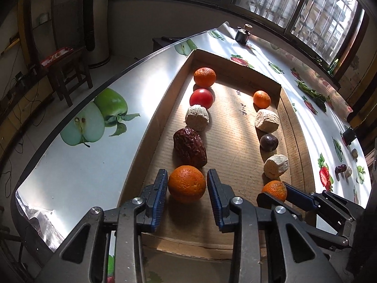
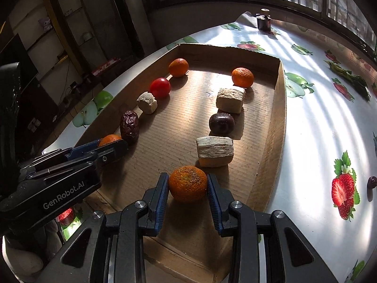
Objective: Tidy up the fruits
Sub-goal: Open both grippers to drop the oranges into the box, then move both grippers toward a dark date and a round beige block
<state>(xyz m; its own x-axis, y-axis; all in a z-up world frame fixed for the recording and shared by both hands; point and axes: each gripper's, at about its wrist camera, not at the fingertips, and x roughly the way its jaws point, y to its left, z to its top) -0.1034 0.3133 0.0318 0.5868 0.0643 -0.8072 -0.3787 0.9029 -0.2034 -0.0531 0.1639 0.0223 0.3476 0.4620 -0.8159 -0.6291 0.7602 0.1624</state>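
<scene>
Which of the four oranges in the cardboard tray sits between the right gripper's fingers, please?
The orange at the near end of the right-hand row, just in front of a pale fibrous block. The right gripper brackets it; the other near orange sits in the left gripper.

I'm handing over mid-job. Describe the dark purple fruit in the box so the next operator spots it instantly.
Start at the shallow cardboard tray on the fruit-print tablecloth. Follow its right-hand row of items. The purple fruit sits mid-row between two pale fibrous blocks, the only dark, smooth, glossy ball there; the oranges are bright and pitted.
</scene>
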